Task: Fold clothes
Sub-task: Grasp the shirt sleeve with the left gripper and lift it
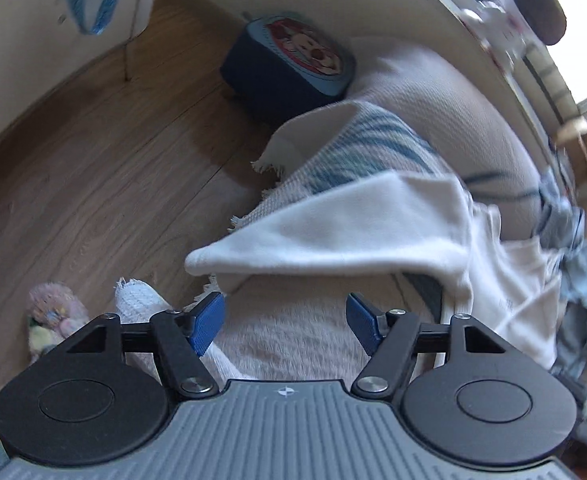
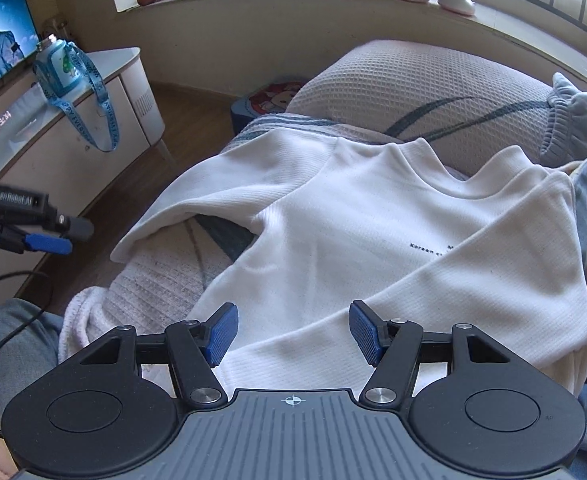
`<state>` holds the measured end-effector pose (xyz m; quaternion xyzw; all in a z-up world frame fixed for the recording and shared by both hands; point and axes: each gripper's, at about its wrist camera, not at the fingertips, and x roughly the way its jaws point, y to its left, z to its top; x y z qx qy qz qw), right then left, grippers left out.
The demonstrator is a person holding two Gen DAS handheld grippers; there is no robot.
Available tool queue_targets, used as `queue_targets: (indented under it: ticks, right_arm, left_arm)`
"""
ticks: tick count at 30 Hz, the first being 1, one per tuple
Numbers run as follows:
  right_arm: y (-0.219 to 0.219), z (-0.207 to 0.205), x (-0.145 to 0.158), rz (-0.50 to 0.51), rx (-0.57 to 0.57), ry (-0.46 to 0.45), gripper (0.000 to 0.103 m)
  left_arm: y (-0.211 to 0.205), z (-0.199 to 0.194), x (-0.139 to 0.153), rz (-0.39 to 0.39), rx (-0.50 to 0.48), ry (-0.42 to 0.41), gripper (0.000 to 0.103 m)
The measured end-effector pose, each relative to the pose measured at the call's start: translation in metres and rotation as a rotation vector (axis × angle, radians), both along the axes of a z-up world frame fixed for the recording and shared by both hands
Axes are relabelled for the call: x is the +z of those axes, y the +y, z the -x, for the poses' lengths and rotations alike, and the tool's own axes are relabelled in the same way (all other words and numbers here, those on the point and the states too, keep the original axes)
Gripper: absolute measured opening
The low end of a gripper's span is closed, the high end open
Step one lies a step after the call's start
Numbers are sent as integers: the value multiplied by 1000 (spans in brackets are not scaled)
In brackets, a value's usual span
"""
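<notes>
- Here the white top [image 2: 373,216] lies spread, front up, across a waffle-weave blanket [image 2: 425,84] on a couch, collar toward the window sill, hem toward the right gripper [image 2: 293,332].
- One sleeve [image 2: 505,256] is already laid slantwise over the chest, half hiding the small black print; the other sleeve [image 2: 197,192] sticks out sideways, its cuff sagging off the blanket's edge toward the floor.
- The right gripper hangs over the hem with its blue pads spread apart and nothing between them.
- The left gripper [image 1: 285,320] is likewise spread and empty; in its own view the loose sleeve [image 1: 333,224] sits just ahead of the pads, not touching them.
- The fabric looks like a ribbed knit: light, limp, no stiffness of its own. It will likely drape and stretch from whatever point is pinched, and drag on the textured blanket rather than slide.
- Best hold, I judge: the cuff end of the loose sleeve, pinching both layers at the edge, then carrying it over the chest.
- A pinch in mid-sleeve would probably let the cuff flop and bunch.
- Grey-blue clothes [image 2: 573,120] are piled just beside the top, so a careless grab could catch them.
</notes>
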<state>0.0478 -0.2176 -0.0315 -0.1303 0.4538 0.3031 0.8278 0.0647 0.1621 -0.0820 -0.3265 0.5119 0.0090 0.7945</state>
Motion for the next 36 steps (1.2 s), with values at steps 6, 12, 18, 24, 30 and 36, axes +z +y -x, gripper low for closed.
queue_targets:
  ticks: [6,12,18,24,30,36]
  right_arm:
    - [18,-2,-8,30,27,13,63]
    - [29,-3,-15,76,33,19,63]
    - [30,-10,-22,100,24,36,63]
    - [33,-11,-28,116,38,41,63]
    - [29,-12,-28,113,30,43,63]
    - [15,-10,-24,103,-1,33,63]
  left_arm:
    - [18,-20,-29,174,102,74,65]
    - [8,-47,-59,200,105,138,63]
    - [12,-50,-82,317,153,176,70]
    - [15,-53,-92,329,213,158,54]
    - [12,-52,-66,264,220,54,14]
    - [2,-52,1,173,138,-170,11]
